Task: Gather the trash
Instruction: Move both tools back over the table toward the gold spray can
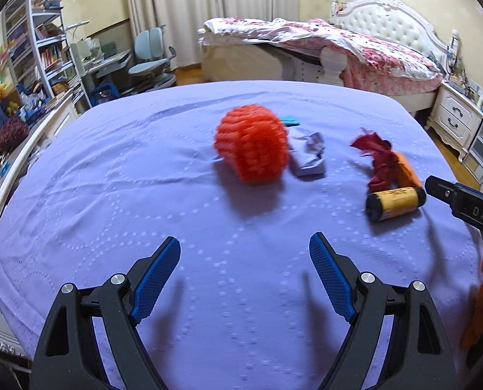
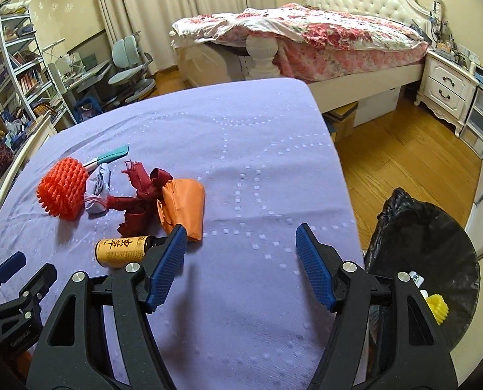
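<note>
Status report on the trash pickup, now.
Left tool and right tool both open, empty. Yellow can, orange foam net, wrappers on the purple cover. Black bin bag alongside. Nothing blocking.

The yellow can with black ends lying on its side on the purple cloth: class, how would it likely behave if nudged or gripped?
The yellow can lies on its side on the purple cloth, so a sideways nudge would probably roll it. It looks rigid and smooth, so pads may slip along its curved wall. Its weight cannot be judged.
</note>
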Tool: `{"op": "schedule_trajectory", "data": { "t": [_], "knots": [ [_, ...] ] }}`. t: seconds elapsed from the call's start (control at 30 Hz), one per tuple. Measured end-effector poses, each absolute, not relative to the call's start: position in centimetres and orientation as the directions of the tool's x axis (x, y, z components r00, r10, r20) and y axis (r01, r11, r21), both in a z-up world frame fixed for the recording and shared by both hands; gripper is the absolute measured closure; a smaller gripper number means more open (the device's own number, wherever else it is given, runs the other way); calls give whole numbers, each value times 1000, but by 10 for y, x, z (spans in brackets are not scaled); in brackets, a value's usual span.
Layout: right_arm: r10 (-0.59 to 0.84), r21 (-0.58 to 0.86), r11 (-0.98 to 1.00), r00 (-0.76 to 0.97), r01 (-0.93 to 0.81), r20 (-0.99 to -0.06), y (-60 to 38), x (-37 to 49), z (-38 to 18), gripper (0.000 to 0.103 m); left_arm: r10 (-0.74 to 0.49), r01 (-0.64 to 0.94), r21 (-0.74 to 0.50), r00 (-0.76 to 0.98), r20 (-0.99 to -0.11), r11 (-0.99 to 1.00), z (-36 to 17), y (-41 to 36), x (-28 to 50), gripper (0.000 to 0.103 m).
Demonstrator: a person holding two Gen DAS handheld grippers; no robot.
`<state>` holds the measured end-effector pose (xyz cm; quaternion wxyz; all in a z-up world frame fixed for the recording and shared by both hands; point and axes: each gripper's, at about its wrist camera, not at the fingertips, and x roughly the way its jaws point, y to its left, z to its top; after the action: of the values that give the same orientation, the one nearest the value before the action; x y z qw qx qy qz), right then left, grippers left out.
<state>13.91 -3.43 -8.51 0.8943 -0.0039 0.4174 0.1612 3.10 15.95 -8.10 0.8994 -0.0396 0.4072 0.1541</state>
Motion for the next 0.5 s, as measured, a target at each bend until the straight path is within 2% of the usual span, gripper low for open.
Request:
{"op": "schedule_trajectory", "data": {
  "t": [0.5],
  "knots": [
    [337, 84, 894, 538, -440, -773, 17, 106, -90, 29, 230, -329, 20, 613, -756, 944, -83, 177, 26, 21]
  ]
}}
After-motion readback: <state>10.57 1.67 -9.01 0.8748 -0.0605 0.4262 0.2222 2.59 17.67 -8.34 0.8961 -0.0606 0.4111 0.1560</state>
